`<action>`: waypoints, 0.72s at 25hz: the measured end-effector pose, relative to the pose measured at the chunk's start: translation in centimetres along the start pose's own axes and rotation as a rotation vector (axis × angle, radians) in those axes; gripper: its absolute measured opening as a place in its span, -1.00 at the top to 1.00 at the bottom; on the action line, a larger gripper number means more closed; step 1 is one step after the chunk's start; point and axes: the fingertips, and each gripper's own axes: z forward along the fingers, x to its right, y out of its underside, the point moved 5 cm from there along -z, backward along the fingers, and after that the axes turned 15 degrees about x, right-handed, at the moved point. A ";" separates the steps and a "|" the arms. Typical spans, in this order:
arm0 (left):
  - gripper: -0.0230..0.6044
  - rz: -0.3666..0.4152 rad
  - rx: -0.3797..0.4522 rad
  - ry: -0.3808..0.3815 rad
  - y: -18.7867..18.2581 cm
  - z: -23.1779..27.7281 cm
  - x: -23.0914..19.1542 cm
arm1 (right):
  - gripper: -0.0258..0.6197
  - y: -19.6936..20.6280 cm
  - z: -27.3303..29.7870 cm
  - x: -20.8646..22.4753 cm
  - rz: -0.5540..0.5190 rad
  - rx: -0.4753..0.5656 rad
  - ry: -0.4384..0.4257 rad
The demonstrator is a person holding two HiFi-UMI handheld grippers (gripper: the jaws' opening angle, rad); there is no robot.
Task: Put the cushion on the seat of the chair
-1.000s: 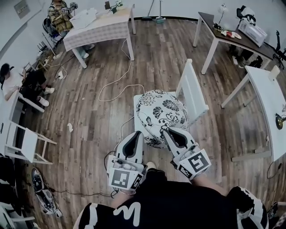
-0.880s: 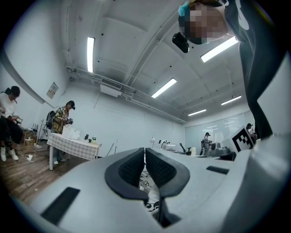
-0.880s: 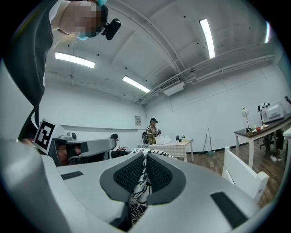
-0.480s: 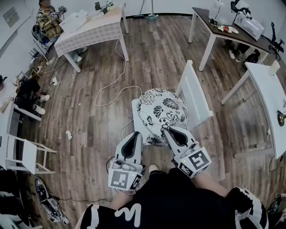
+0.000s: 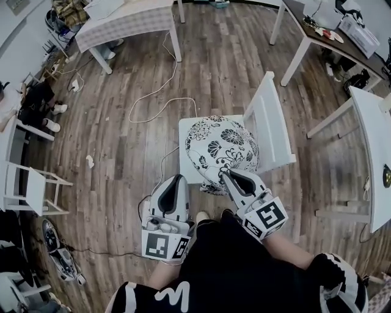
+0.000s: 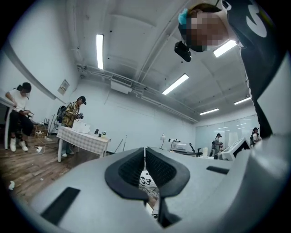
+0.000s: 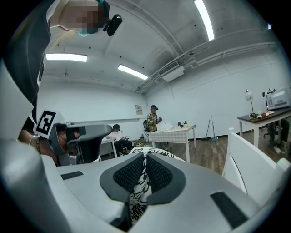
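A round white cushion point(image 5: 223, 150) with a black flower print lies on the seat point(image 5: 186, 131) of a white chair whose slatted back point(image 5: 269, 122) stands to the right. My right gripper point(image 5: 227, 175) is shut on the cushion's near edge. In the right gripper view the printed fabric point(image 7: 137, 196) hangs pinched between the right gripper's point(image 7: 145, 160) dark pads. My left gripper point(image 5: 177, 179) hovers shut by the seat's near left corner, apart from the cushion. In the left gripper view the left gripper point(image 6: 144, 152) has its jaws together, and a bit of the cushion point(image 6: 146, 181) shows past them.
A table with a checked cloth point(image 5: 131, 18) stands far left, a dark table point(image 5: 317, 36) far right, a white table point(image 5: 372, 134) at the right edge. A white cable point(image 5: 159, 110) loops over the wooden floor. A small white chair point(image 5: 33, 189) stands at left.
The right gripper has sunk a little with the cushion, which now sits lower on the seat. The left gripper has drifted left, away from the cushion's edge.
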 end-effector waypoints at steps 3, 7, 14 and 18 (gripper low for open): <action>0.88 -0.008 -0.011 -0.030 1.0 -0.5 0.0 | 0.82 1.9 -0.1 0.7 0.012 -0.040 -0.015; 0.88 -0.009 -0.031 -0.054 2.5 -1.3 -0.2 | 0.82 4.2 -0.2 0.8 0.019 -0.082 -0.042; 0.88 -0.020 -0.073 -0.080 4.9 -2.2 -0.8 | 0.82 8.1 0.2 1.1 0.013 -0.140 -0.089; 0.88 -0.039 -0.089 -0.082 6.0 -2.6 -0.8 | 0.82 10.9 0.4 1.3 0.008 -0.179 -0.108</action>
